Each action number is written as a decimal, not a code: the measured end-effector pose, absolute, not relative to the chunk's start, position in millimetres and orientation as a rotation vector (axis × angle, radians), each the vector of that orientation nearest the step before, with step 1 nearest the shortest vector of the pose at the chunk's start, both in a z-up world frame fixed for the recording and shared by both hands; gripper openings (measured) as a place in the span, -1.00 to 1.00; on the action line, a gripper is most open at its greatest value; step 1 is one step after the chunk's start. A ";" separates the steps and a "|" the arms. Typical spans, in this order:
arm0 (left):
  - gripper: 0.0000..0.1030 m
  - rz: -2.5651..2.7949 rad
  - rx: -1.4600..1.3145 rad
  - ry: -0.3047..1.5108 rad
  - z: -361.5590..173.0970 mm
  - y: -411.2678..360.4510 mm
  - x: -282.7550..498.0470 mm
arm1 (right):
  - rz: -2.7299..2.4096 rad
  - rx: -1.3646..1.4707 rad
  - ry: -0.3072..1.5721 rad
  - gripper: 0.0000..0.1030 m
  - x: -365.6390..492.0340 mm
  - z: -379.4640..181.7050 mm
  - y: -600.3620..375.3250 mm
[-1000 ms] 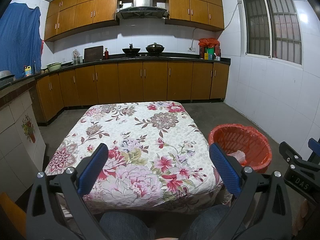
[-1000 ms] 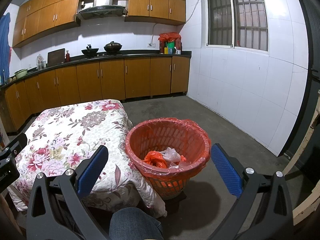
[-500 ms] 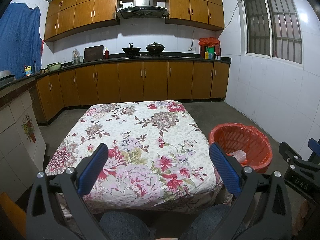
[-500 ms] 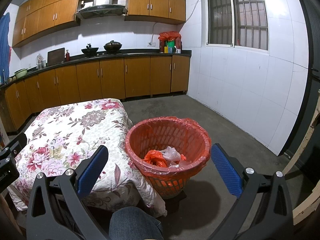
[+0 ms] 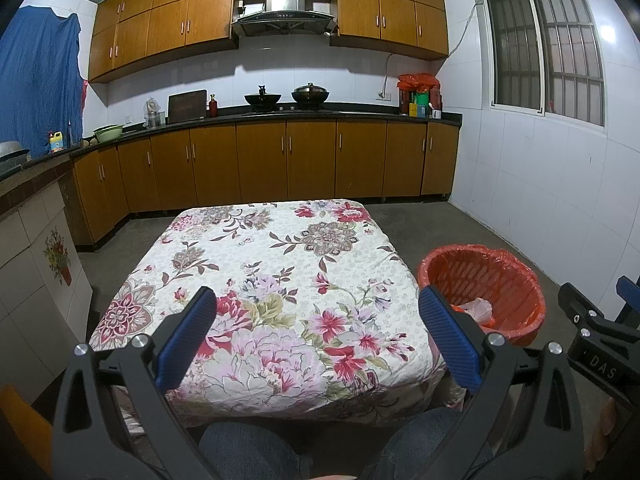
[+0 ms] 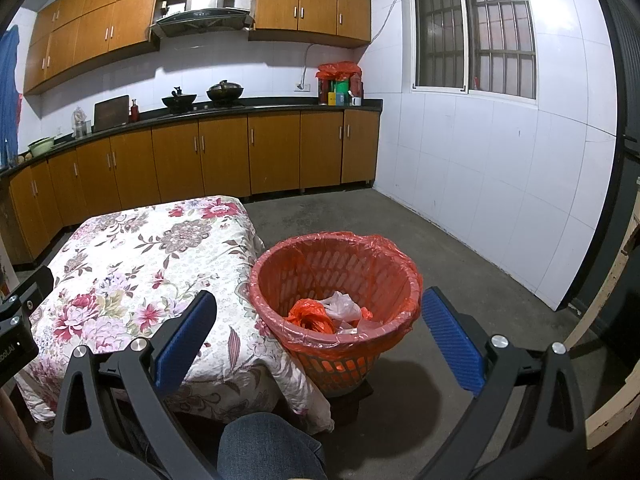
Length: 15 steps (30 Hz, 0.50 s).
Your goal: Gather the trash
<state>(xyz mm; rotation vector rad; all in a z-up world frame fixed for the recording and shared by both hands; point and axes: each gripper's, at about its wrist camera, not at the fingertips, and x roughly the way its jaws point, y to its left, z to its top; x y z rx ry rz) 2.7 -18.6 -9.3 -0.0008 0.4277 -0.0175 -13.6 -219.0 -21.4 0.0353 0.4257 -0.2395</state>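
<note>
An orange basket (image 6: pixel 336 276) lined with an orange bag stands on the floor at the right of a table under a floral cloth (image 5: pixel 272 288). Crumpled orange and white bags (image 6: pixel 332 314) lie inside it; the basket (image 5: pixel 484 292) also shows in the left wrist view. My left gripper (image 5: pixel 316 336) hangs open over the near edge of the cloth, nothing between its blue pads. My right gripper (image 6: pixel 320 336) is open too, held just in front of the basket's near rim. No loose trash shows on the cloth.
Brown cabinets and a black counter (image 5: pixel 280 112) with pots run along the far and left walls. A white tiled wall (image 6: pixel 500 184) with a barred window bounds the right. The person's knees (image 5: pixel 256 452) in jeans sit below the table edge. Bare concrete floor (image 6: pixel 460 276) lies beyond the basket.
Both views have drifted very slightly; the basket and cloth sit a touch lower and closer in frame. Both grippers stay open and empty.
</note>
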 end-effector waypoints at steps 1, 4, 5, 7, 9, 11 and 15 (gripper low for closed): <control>0.92 -0.017 -0.001 0.428 -9.3 -18.4 2.8 | -0.240 0.035 0.426 0.97 -14.1 -21.3 -218.8; 0.92 -0.017 -0.001 0.427 -9.2 -18.6 2.7 | -0.240 0.035 0.425 0.97 -14.1 -21.0 -219.1; 0.92 -0.017 -0.001 0.427 -9.2 -18.5 2.7 | -0.239 0.035 0.425 0.97 -13.6 -21.0 -219.5; 0.92 -0.018 -0.002 0.428 -9.2 -18.4 2.9 | -0.239 0.035 0.425 0.97 -14.0 -20.8 -219.4; 0.92 -0.018 -0.001 0.428 -9.2 -18.4 2.9 | -0.239 0.035 0.426 0.97 -13.4 -20.7 -219.9; 0.92 -0.018 -0.001 0.428 -9.0 -18.4 2.9 | -0.239 0.036 0.427 0.97 -13.5 -20.5 -220.0; 0.92 -0.018 -0.001 0.428 -9.0 -18.5 3.0 | -0.239 0.035 0.427 0.97 -14.7 -20.3 -219.2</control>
